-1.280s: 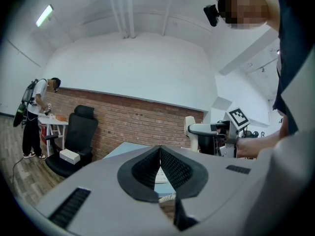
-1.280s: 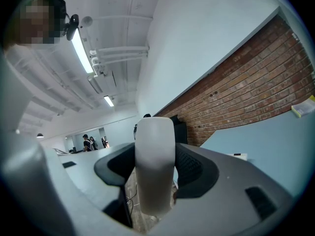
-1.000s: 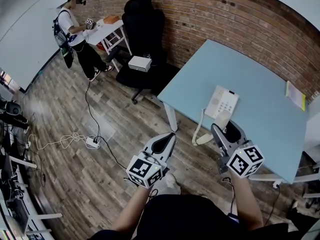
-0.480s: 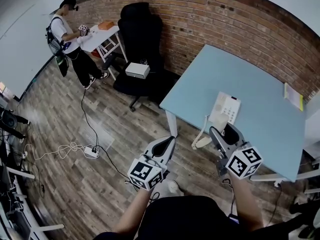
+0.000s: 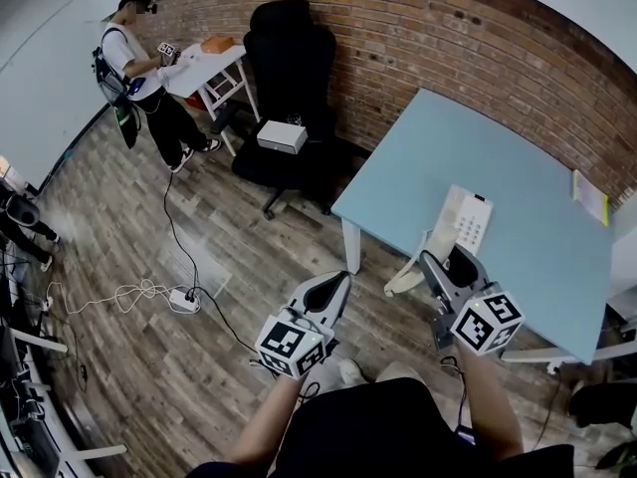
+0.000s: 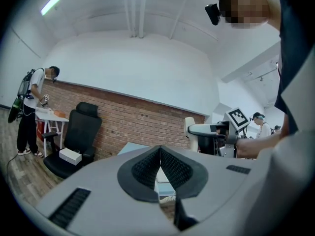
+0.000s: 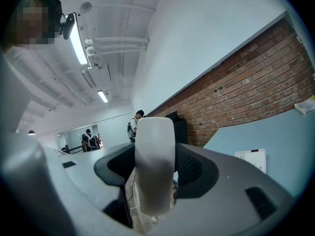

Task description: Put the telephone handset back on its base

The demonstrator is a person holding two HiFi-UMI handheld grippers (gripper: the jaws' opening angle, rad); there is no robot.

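Note:
The white telephone handset [image 7: 154, 163] stands upright between the jaws of my right gripper [image 7: 155, 173], which is shut on it. From the head camera, one end of the handset [image 5: 404, 280] sticks out left of the right gripper [image 5: 445, 260], just off the near edge of the light blue table [image 5: 528, 197]. The white telephone base [image 5: 466, 219] lies on the table just beyond the gripper, and it also shows as the base [image 7: 252, 157] in the right gripper view. My left gripper [image 5: 324, 291] hangs over the floor, shut with nothing in it [image 6: 160, 167].
A black office chair [image 5: 289, 78] with a white box [image 5: 282, 135] on its seat stands by the brick wall. A person [image 5: 134, 63] works at a small white table [image 5: 204, 68] at the far left. A power strip with cables [image 5: 184, 295] lies on the wood floor. A yellow pad [image 5: 589, 195] sits on the table's far right.
The head view has swung a little, so the table and base sit slightly further right. Both grippers hold nearly the same places, the right one still on the handset.

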